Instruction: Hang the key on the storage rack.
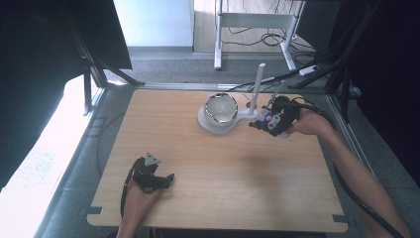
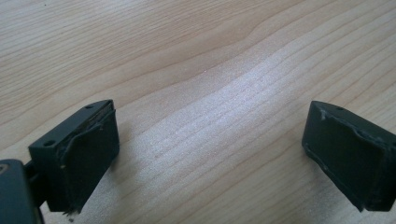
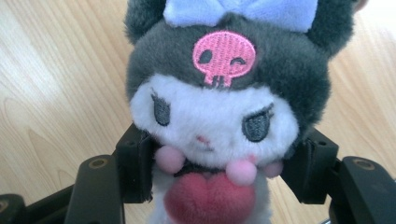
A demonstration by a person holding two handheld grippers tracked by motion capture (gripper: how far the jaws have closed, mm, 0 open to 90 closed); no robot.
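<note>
1. While the right gripper (image 1: 267, 120) hangs over the far right part of the wooden table (image 1: 223, 198), its two black jaws press in on both sides of a plush toy (image 3: 219, 116), pinching it just below the face.
2. Seen in the right gripper view, the plush toy has a dark grey hood, a white face, a pink skull patch on the forehead, a pale blue bow on top, small pink pompoms at the neck and a red heart on the chest.
3. From the high view, the toy sits at the gripper's tip, just beside the white stand (image 1: 218, 124); whether it touches the stand I cannot tell.
4. That stand carries a shiny metal bowl (image 1: 221, 108) on its round base, and a white upright post (image 1: 256, 89) rises to the bowl's right.
5. Near the front left of the table, the left gripper (image 1: 166, 179) is low over the wood, its jaws spread wide apart with nothing but bare grain between them.
6. Both grippers are well apart from each other.
</note>
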